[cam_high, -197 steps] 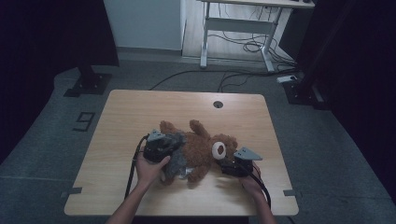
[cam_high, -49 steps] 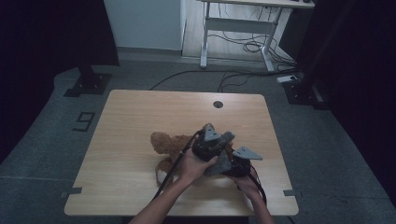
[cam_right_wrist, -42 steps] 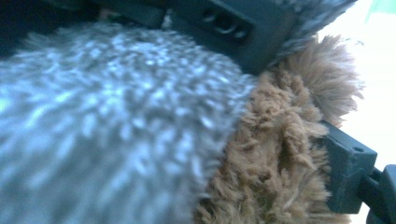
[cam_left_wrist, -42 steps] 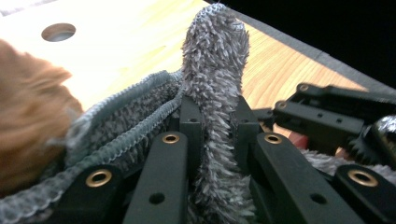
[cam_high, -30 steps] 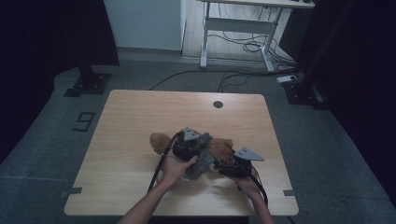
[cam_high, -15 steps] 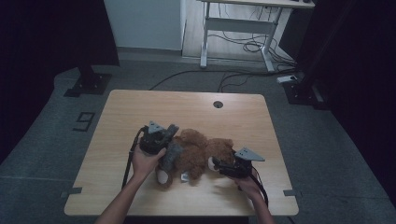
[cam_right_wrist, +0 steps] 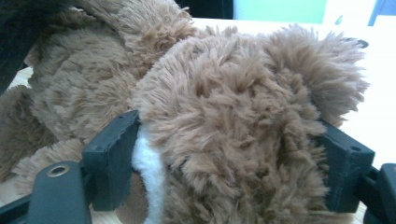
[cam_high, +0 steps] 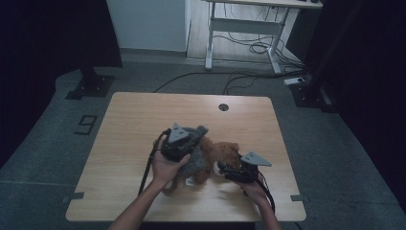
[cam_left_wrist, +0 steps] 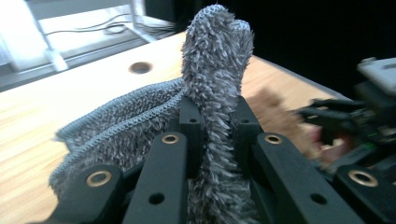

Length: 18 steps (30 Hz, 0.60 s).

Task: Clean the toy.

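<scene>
**Gripping a teddy bear's head and its grey garment at the desk**

Lying on its side on the wooden desk (cam_high: 143, 120), toward the near edge, the brown teddy bear (cam_high: 218, 155) is being held at two places. The right gripper (cam_high: 225, 173) is clamping the bear's head: in the right gripper view its two black fingers (cam_right_wrist: 112, 158) are pressing into the fur on either side of the head (cam_right_wrist: 233, 126), with a strip of white muzzle showing just beside the left-hand finger. The bear's body is stretching away toward the upper left of that view.

The left gripper (cam_high: 194, 136) is pinching a fuzzy grey garment (cam_high: 194, 160) that is lying against the bear's body. In the left gripper view the fingers (cam_left_wrist: 191, 116) are standing nearly together, squeezing a fold of the grey fabric (cam_left_wrist: 215, 56) that is rising upright between them, while a stitched hem of the same fabric is trailing off to the left. The right gripper is showing blurred at the right edge of that view.

Sitting near the far edge of the desk is a round cable hole (cam_high: 223, 107). Beyond the desk, a white-framed table (cam_high: 239, 24) is standing on the floor with cables (cam_high: 249, 48) lying beneath it.
</scene>
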Each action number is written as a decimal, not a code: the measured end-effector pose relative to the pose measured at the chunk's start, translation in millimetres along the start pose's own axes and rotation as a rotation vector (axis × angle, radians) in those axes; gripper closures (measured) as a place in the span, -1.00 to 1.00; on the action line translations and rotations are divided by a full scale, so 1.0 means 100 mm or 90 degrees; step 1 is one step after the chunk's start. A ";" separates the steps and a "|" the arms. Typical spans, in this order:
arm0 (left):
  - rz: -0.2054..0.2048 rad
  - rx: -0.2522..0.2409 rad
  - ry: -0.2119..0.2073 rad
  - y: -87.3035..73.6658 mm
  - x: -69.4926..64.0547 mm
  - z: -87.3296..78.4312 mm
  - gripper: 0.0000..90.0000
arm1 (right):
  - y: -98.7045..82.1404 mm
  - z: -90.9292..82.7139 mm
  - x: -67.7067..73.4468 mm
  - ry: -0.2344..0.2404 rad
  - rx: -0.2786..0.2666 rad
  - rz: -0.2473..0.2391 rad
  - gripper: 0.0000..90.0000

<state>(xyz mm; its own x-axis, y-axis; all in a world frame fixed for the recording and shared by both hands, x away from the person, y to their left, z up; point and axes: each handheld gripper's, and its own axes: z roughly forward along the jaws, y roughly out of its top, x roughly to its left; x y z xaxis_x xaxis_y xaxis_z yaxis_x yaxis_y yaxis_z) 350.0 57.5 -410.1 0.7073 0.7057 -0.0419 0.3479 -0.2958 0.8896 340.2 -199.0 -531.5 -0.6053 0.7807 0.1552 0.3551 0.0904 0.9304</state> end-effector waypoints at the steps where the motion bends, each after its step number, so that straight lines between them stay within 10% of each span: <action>1: 0.007 0.006 -0.007 0.03 -0.06 0.07 0.75 | 0.00 0.00 0.00 0.000 0.000 0.000 -0.55; 8: 0.023 0.057 -0.065 0.10 -0.46 0.66 0.74 | -0.01 0.00 0.00 0.000 -0.005 0.002 -0.55; 15: 0.110 0.138 -0.034 -0.02 -0.72 1.08 0.73 | -0.01 0.01 0.00 -0.003 -0.004 0.001 -0.55; 18: 0.109 0.142 -0.033 -0.02 -0.70 1.06 0.73 | -0.02 0.02 -0.01 0.000 -0.005 0.006 -0.55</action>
<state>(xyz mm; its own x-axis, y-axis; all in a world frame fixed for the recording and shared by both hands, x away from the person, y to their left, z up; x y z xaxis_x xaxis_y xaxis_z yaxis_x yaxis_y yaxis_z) 365.4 -59.7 -457.3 0.7960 0.6010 0.0712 0.3442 -0.5463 0.7636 341.0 -198.9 -534.3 -0.6020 0.7815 0.1639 0.3556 0.0785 0.9313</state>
